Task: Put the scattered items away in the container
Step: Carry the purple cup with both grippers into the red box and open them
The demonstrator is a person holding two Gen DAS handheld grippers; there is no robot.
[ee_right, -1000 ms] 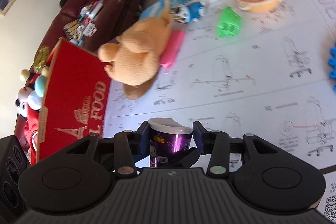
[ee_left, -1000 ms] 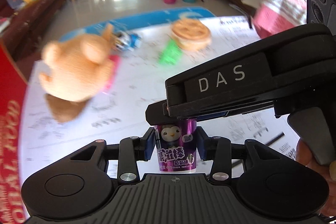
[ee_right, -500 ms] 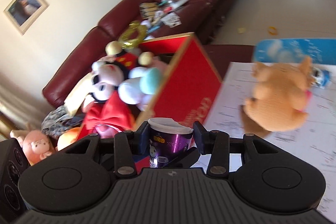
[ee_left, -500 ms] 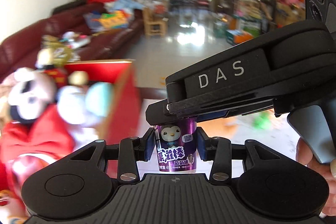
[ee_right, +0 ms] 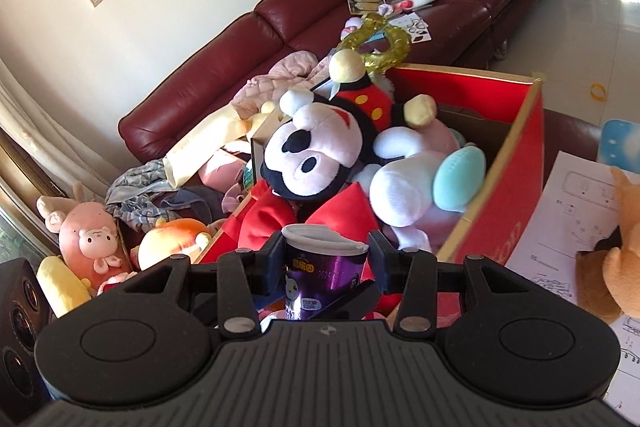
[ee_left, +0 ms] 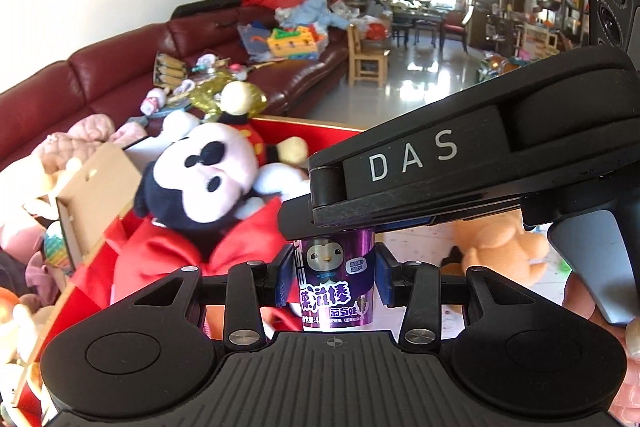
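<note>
A purple yoghurt cup with a penguin on its label sits between the blue pads of my left gripper, which is shut on its body. My right gripper is shut on the same purple cup near its white rim. Its black housing marked DAS crosses the left wrist view just above the cup. The cup hangs over the near side of the red cardboard box, in front of a mouse plush in red clothes that fills the box. The box's far rim shows behind the plush.
An orange plush lies on the paper-covered table to the right of the box. A dark red sofa strewn with toys runs behind. More plush toys and clothes lie left of the box. A hand shows at the right edge.
Both grippers have swung left and upward with the cup, from over the table with the orange plush to over the red box. The grip on the cup looks the same.
</note>
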